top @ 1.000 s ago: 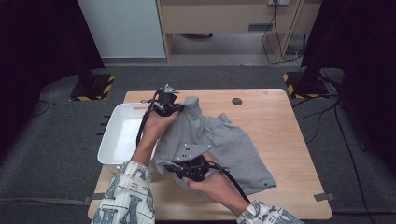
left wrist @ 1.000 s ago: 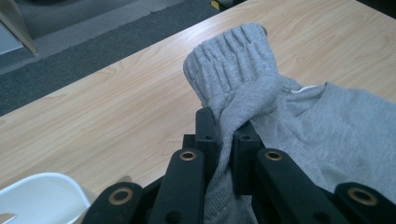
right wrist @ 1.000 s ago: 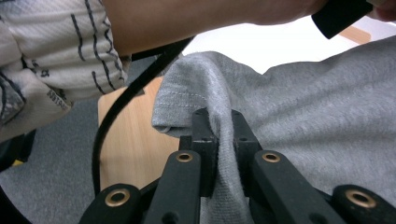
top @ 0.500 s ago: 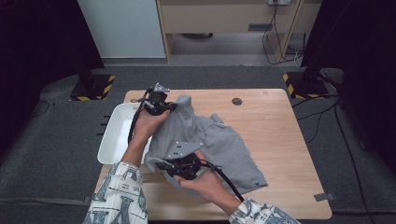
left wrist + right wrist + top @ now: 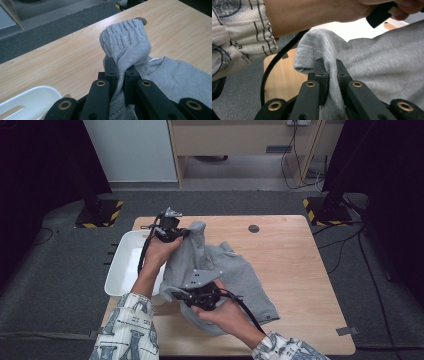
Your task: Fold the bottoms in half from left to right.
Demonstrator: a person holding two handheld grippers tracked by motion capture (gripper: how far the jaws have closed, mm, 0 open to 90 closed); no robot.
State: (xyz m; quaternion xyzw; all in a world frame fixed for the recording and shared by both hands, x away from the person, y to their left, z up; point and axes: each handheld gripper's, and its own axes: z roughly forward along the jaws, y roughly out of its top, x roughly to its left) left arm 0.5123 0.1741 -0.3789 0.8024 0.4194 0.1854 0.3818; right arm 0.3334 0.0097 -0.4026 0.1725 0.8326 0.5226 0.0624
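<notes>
A grey knit sweater (image 5: 230, 270) lies bunched on the wooden table (image 5: 295, 255), left of its middle. My left gripper (image 5: 184, 232) is at the sweater's far left end and holds it lifted. In the left gripper view the jaws (image 5: 120, 68) are shut on the fabric just below a ribbed cuff (image 5: 126, 37), which stands up beyond them. My right gripper (image 5: 181, 295) is at the sweater's near left edge. In the right gripper view it (image 5: 329, 65) is shut on a folded hem of the sweater (image 5: 372, 65).
A white tray (image 5: 122, 265) sits at the table's left edge, beside the left hand; its rim (image 5: 27, 98) shows in the left gripper view. The left forearm (image 5: 312, 17) and patterned sleeve (image 5: 239, 32) cross above the right gripper. A dark round hole (image 5: 254, 228) marks the far tabletop.
Both hands have shifted slightly left with the sweater, which is now more bunched, its near right corner drawn left. Both grips are unchanged.
</notes>
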